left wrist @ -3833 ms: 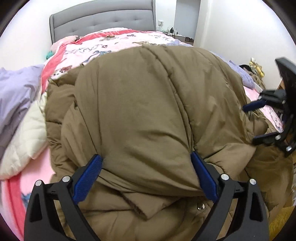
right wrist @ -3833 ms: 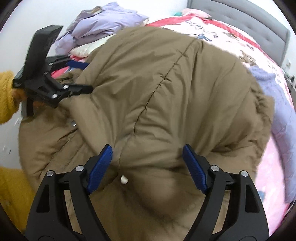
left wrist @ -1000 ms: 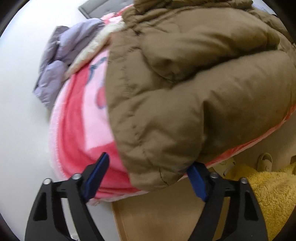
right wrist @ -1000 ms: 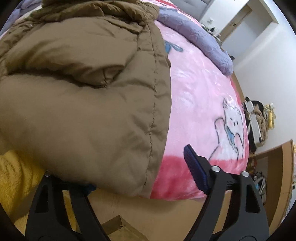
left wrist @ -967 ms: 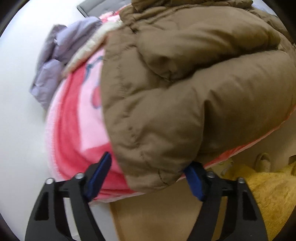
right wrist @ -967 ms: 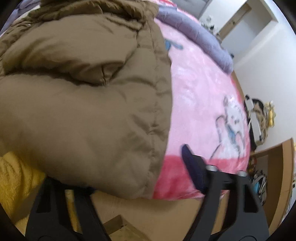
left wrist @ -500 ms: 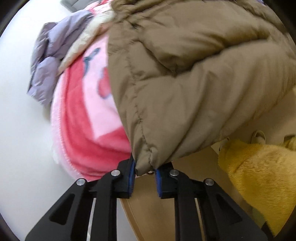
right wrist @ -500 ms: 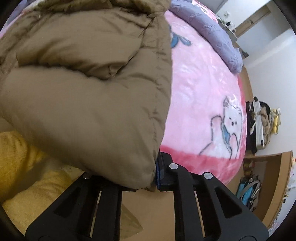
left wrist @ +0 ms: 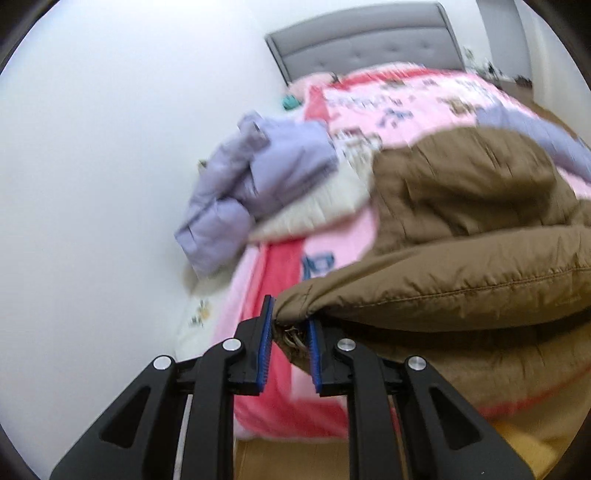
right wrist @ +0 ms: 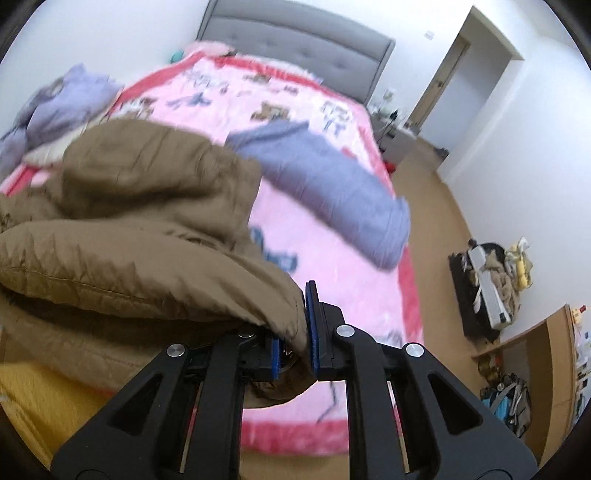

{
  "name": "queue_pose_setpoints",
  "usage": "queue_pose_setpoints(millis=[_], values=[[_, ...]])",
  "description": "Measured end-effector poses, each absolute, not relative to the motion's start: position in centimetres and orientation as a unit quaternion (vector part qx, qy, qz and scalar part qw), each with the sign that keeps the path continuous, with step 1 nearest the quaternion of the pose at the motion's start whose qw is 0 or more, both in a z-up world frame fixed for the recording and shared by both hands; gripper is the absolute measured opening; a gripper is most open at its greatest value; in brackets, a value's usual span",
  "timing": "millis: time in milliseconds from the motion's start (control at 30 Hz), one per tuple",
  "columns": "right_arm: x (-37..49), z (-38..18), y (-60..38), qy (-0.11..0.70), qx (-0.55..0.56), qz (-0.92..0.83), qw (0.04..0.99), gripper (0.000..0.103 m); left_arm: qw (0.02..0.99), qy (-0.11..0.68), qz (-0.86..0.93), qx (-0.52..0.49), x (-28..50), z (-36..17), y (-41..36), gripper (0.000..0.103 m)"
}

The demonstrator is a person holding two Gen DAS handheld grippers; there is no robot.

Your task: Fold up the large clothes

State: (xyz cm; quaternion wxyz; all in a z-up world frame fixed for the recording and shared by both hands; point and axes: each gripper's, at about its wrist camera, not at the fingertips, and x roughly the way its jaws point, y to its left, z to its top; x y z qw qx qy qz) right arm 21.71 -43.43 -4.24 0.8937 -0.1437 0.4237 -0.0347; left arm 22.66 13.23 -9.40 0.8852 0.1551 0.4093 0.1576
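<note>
A large brown padded coat (left wrist: pixel 461 266) lies folded on the near end of the pink bed (left wrist: pixel 406 107). My left gripper (left wrist: pixel 290 334) is shut on the coat's near left corner and holds it lifted off the bed. My right gripper (right wrist: pixel 295 343) is shut on the coat's near right corner (right wrist: pixel 280 306). The coat (right wrist: pixel 147 229) bulges between the two grippers, its hem raised above the lower layer. Both views are blurred by motion.
A lilac jacket (left wrist: pixel 251 173) and a cream garment (left wrist: pixel 317 210) lie piled at the bed's left side. A grey-blue blanket (right wrist: pixel 332 188) lies right of the coat. A grey headboard (right wrist: pixel 295 33) stands at the back. Wood floor (right wrist: pixel 436 229), cluttered bags (right wrist: pixel 491 284) and a doorway (right wrist: pixel 454 74) are at the right.
Both grippers, shut on the coat's near corners since half a second ago, have lifted the hem up and forward. The views now tilt up to show the whole bed and headboard.
</note>
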Motion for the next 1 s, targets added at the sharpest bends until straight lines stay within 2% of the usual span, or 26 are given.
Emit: queue_pose_setpoints(millis=[133,267,500,700,833,1000], values=[[25.5,-2.9,-42.9,0.434,-0.135,-0.052,0.889,0.01,0.882,0.412,0.187,0.134,27.0,-8.4,13.8,0.017],[31.1,-1.1,-42.9,0.454,-0.096,-0.069,0.883,0.01,0.879,0.428,0.195,0.071,33.1,-7.5,15.2,0.017],[40.8,-0.6,-42.3,0.449,-0.128,-0.067,0.882,0.01,0.879,0.428,0.169,0.125,44.9,-6.9,15.3,0.017],[51.7,-5.0,-43.0,0.489,-0.123,-0.055,0.862,0.01,0.859,0.463,0.149,0.161,55.9,-9.8,14.1,0.017],[58.0,-8.7,-43.2,0.514,-0.113,-0.039,0.85,0.011,0.834,0.495,0.164,0.179,62.5,-13.2,13.4,0.017],[65.6,-15.5,-42.2,0.555,-0.159,-0.015,0.817,0.011,0.799,0.548,0.176,0.176,69.6,-18.7,13.3,0.017]])
